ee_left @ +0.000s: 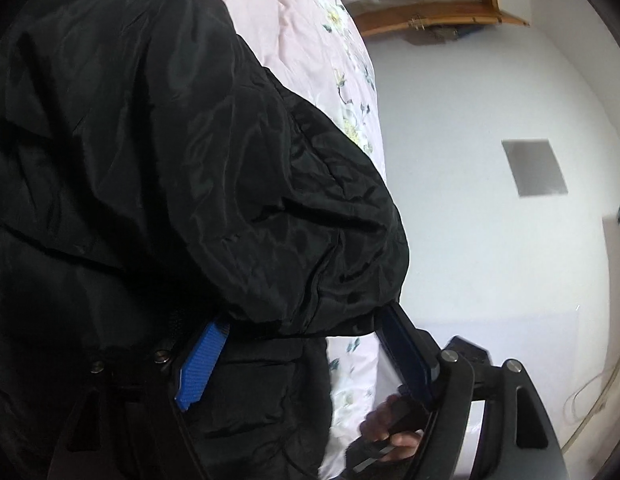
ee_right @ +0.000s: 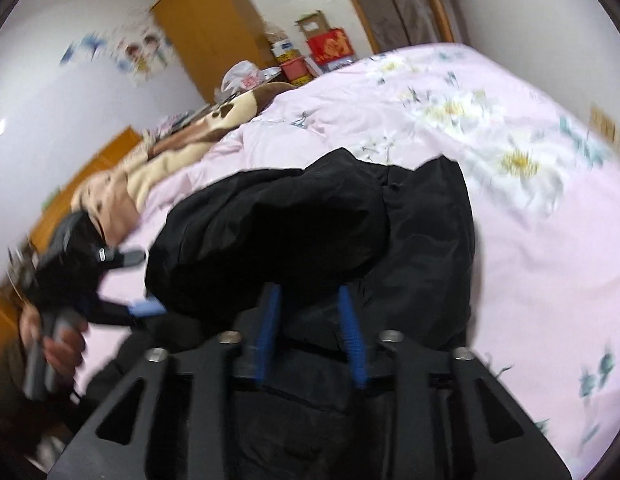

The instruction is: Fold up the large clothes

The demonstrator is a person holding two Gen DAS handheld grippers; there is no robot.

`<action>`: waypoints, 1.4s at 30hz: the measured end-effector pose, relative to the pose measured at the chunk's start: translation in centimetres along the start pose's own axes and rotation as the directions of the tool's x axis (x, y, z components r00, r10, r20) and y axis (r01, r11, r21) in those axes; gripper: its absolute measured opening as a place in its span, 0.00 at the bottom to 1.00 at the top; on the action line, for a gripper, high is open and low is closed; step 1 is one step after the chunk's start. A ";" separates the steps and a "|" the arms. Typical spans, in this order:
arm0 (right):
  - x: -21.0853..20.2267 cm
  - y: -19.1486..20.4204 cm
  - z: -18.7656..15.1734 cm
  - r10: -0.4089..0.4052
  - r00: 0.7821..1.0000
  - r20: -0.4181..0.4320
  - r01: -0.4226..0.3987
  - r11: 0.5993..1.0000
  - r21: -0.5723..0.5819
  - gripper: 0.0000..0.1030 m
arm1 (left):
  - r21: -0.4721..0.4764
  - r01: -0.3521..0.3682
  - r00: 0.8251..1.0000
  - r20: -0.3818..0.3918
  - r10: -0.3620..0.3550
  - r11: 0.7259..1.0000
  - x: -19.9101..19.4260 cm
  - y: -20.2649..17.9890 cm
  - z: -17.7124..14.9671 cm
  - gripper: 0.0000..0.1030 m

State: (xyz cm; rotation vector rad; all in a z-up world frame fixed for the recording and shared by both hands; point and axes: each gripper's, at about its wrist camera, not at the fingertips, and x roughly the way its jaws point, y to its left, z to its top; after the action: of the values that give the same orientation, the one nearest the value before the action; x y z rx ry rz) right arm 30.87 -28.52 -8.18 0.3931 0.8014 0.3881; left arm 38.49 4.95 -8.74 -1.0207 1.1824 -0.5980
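Closest to the left wrist lens, a bulging fold of a black padded jacket [ee_left: 181, 168] is seen filling most of the view, pressed down between the blue-padded fingers [ee_left: 197, 364] of the left gripper [ee_left: 301, 344]. The jaws are spread wide, with the fabric draped over and between them; whether the cloth is actually clamped cannot be told. Below the right finger, a hand [ee_left: 386, 428] is seen wrapped around a dark handle.

In the right wrist view, which is blurred, the right gripper [ee_right: 310, 300] is pointed into the lower edge of the same jacket [ee_right: 310, 232]. Its two blue fingers [ee_right: 352, 336] are held apart, their tips hidden under a rolled bulge of the fabric, so a grip cannot be confirmed. The jacket is laid bunched on a pink floral quilt [ee_right: 490, 168] covering the bed. At the left edge, the other gripper [ee_right: 145, 306] is seen from the side at the jacket's end, held by a hand [ee_right: 57, 344] tilted downward. A yellow wooden wardrobe [ee_right: 213, 32] and stacked boxes [ee_right: 322, 48] are visible beyond the bed.
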 end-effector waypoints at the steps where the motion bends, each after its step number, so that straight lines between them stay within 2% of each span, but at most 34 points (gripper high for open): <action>1: 0.2 0.0 0.0 -0.011 1.000 -0.012 0.011 1.000 0.003 0.43 | -0.026 0.003 1.000 0.019 -0.003 1.000 -0.2 0.2 -0.3 0.75; 3: 0.9 0.4 -0.1 -0.004 1.000 -0.027 0.004 1.000 -0.016 0.43 | -0.067 -0.016 0.999 0.046 0.019 0.998 -0.2 0.4 0.0 0.51; 4: 1.4 0.6 -0.2 0.012 0.999 -0.046 -0.013 1.000 -0.019 0.43 | -0.067 -0.038 0.998 0.052 0.041 0.997 -0.3 0.7 -0.1 0.38; 5: 1.2 0.8 -0.6 0.020 0.998 -0.054 -0.021 1.000 -0.019 0.43 | -0.047 -0.065 0.996 0.066 0.068 0.997 0.0 0.4 0.0 0.29; 9: 2.0 1.2 -0.2 0.034 0.997 -0.064 -0.037 0.998 -0.056 0.43 | 0.021 -0.091 0.988 0.127 0.087 0.996 -1.5 -1.2 0.2 0.19; 13: 3.1 2.3 0.6 0.129 0.989 -0.070 -0.134 0.988 -0.079 0.43 | 0.062 -0.104 0.982 0.167 0.093 0.993 -3.1 -2.6 0.3 0.17; 15: 4.6 2.7 0.8 0.181 0.977 -0.113 -0.191 0.978 -0.085 0.43 | 0.095 -0.101 0.982 0.167 0.084 0.990 -4.0 -3.3 -0.7 0.16; 17: 6.1 2.9 1.1 0.174 0.974 -0.145 -0.189 0.977 -0.096 0.43 | 0.118 -0.101 0.981 0.179 0.079 0.988 -4.8 -3.6 -1.4 0.16; 19: 8.2 2.5 1.8 0.089 0.981 -0.173 -0.110 0.987 -0.117 0.43 | 0.154 -0.126 0.973 0.212 0.092 0.980 -5.8 -4.0 -1.8 0.15; 21: 9.8 2.2 2.9 -0.110 0.982 -0.153 0.078 0.975 -0.207 0.43 | 0.179 -0.163 0.968 0.218 0.122 0.970 -6.6 -3.8 -2.9 0.15; 23: 9.5 2.1 3.5 -0.238 0.970 -0.051 0.217 0.942 -0.255 0.43 | 0.175 -0.167 0.973 0.189 0.133 0.970 -6.7 -3.2 -3.7 0.15; 25: 8.7 2.2 4.0 -0.331 0.942 0.059 0.334 0.903 -0.270 0.43 | 0.184 -0.211 0.968 0.176 0.179 0.960 -5.9 -2.5 -4.5 0.15; 26: 8.3 2.0 4.1 -0.362 0.929 0.080 0.370 0.894 -0.252 0.43 | 0.184 -0.221 0.967 0.166 0.192 0.958 -5.7 -2.2 -4.6 0.15; 28: 7.9 1.3 4.0 -0.339 0.939 0.050 0.342 0.914 -0.218 0.43 | 0.180 -0.238 0.966 0.146 0.213 0.954 -4.8 -1.1 -4.7 0.15; 29: 7.6 1.2 3.8 -0.366 0.930 0.047 0.367 0.904 -0.219 0.43 | 0.191 -0.260 0.961 0.144 0.235 0.946 -3.9 -0.7 -4.9 0.15; 30: 7.1 1.0 3.5 -0.423 0.905 0.052 0.423 0.878 -0.223 0.43 | 0.201 -0.303 0.950 0.141 0.278 0.932 -3.1 -0.2 -5.3 0.15; 32: 5.5 0.8 3.4 -0.455 0.888 0.063 0.458 0.864 -0.210 0.43 | 0.200 -0.322 0.945 0.123 0.302 0.926 -1.5 0.5 -4.8 0.15; 33: 4.6 0.9 3.6 -0.507 0.858 0.080 0.512 0.836 -0.196 0.43 | 0.205 -0.345 0.937 0.124 0.325 0.916 -1.0 1.0 -5.0 0.15; 34: 3.5 1.3 3.9 -0.513 0.851 0.107 0.524 0.831 -0.187 0.43 | 0.210 -0.380 0.924 0.136 0.358 0.901 -0.6 1.5 -5.3 0.15; 36: 1.7 2.3 4.4 -0.472 0.869 0.148 0.492 0.855 -0.163 0.43 | 0.206 -0.392 0.919 0.127 0.372 0.897 -0.2 2.1 -5.4 0.16; 38: 0.8 3.7 4.9 -0.384 0.909 0.163 0.409 0.898 -0.162 0.43 | 0.219 -0.415 0.909 0.136 0.393 0.883 -0.1 2.2 -5.4 0.19; 40: 1.7 5.6 5.1 -0.280 0.951 0.128 0.302 0.928 -0.217 0.43 | 0.236 -0.434 0.900 0.149 0.409 0.870 -0.1 2.1 -5.5 0.19; 42: 3.5 7.8 4.5 -0.248 0.963 0.108 0.270 0.913 -0.305 0.43 | 0.236 -0.427 0.904 0.150 0.401 0.873 0.5 1.6 -5.9 0.19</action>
State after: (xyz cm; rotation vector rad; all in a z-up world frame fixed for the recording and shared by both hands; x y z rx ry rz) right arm 35.03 -21.04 -3.70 -0.0044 0.6998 0.2471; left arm 32.85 3.34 -10.65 -0.5365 1.1549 -0.3462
